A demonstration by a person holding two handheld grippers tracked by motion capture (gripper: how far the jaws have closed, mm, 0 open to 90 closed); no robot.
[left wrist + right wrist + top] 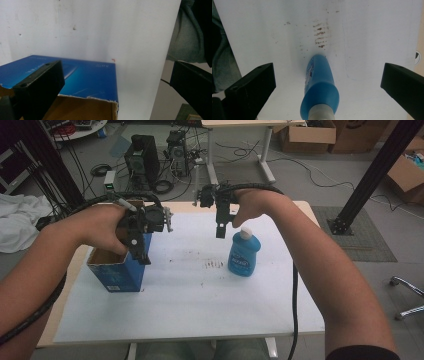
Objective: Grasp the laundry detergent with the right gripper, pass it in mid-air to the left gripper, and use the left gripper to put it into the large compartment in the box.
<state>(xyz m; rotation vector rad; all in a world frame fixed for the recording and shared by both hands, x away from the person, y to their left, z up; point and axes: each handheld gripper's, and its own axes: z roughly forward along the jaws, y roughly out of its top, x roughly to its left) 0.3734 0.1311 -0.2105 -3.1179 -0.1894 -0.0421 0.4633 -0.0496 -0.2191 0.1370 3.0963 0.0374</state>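
The right tool hangs released, jaws spread wide, directly above the upright blue bottle — cap up between them; the left tool, likewise released, hovers over the open box.

Right gripper hovering over the white desk, jaws spread wide, blue bottle standing between them untouched, white cap nearest, brown smudges beyond

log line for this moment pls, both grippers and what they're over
left gripper: open, above open blue box | right gripper: open, above upright blue bottle, not touching | white table: brown smudges
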